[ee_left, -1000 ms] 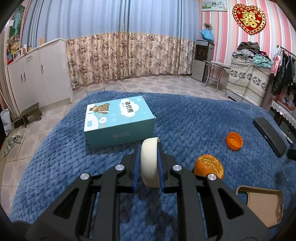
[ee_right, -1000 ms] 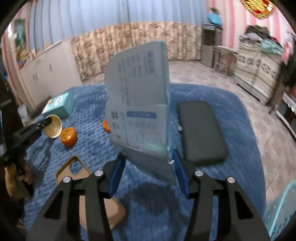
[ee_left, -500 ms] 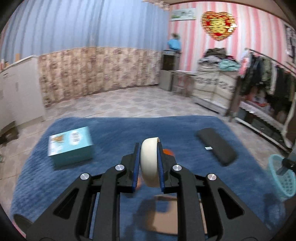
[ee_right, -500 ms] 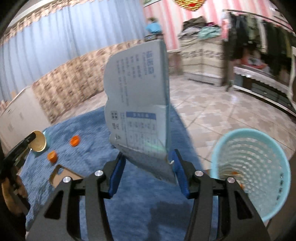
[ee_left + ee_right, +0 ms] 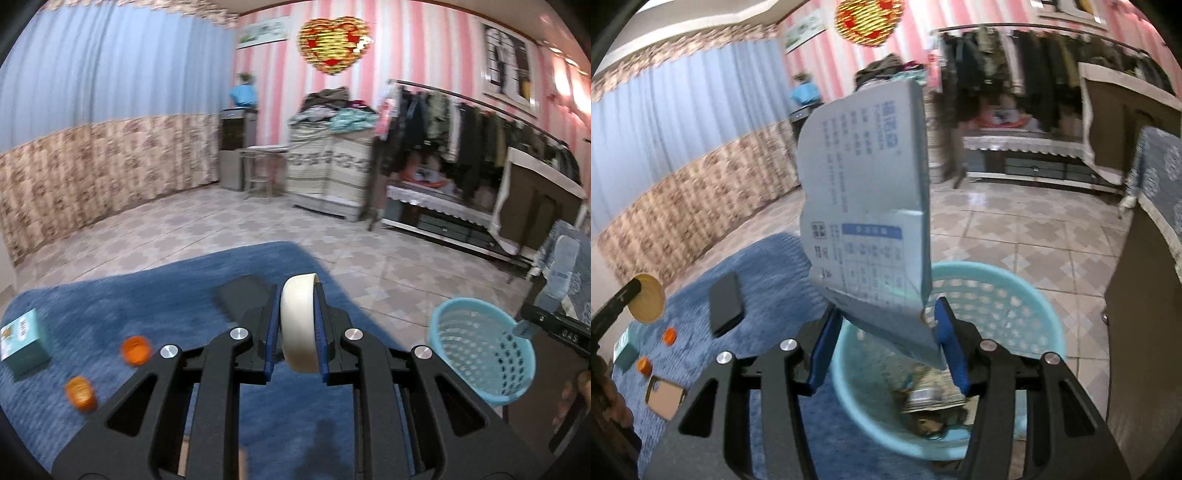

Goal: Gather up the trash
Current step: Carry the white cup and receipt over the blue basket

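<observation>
dim indoor light, motion blur, fisheye-warped edges.

1 basket (image 5: 1015, 295), 2 orange caps (image 5: 136, 350), 1 tape roll (image 5: 298, 328), 1 carton (image 5: 864, 206), 1 teal box (image 5: 23, 343).

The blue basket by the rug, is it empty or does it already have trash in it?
Not empty. In the right wrist view the basket stands upright with crumpled wrappers lying on its bottom. It is far from full.
</observation>
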Available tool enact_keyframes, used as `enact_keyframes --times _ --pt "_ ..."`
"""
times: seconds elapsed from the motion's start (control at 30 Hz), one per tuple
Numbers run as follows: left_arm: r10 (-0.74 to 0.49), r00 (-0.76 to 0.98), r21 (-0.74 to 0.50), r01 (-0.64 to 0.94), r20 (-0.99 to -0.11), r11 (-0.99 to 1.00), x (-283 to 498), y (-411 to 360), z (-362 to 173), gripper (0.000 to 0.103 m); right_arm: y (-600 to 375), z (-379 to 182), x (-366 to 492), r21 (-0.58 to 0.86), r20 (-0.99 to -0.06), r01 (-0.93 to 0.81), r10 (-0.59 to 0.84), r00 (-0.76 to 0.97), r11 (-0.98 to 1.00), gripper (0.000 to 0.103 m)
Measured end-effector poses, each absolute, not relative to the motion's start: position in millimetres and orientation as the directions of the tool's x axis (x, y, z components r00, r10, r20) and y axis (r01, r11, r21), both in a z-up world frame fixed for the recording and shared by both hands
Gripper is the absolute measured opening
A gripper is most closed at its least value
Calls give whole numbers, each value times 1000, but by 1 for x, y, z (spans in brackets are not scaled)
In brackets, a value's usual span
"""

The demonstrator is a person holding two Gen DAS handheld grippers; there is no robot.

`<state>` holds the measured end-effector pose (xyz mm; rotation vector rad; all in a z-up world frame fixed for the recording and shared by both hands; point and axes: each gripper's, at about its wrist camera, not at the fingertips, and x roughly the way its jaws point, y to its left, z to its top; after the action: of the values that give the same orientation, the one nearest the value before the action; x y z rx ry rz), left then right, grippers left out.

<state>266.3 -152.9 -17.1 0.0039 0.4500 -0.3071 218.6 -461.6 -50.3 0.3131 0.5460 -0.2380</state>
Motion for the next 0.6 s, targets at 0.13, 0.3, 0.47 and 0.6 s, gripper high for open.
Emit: enact_keyframes --times 0.13,0.3,0.47,0.6 --pt "-353 831 -61 363 -431 930 268 -200 -21 16 -482 -57 211 224 -543 360 -191 818 906 52" --pt "-428 790 -42 458 -438 888 263 -264 -29 16 -507 -68 203 236 -563 424 -232 793 874 52" --pt "-483 726 -37 537 -490 843 271 -321 -49 16 -525 -80 195 243 -583 456 -247 774 856 52" --pt "-529 666 -64 589 -527 806 280 -356 -68 16 -530 -83 195 251 -588 461 -244 771 851 52"
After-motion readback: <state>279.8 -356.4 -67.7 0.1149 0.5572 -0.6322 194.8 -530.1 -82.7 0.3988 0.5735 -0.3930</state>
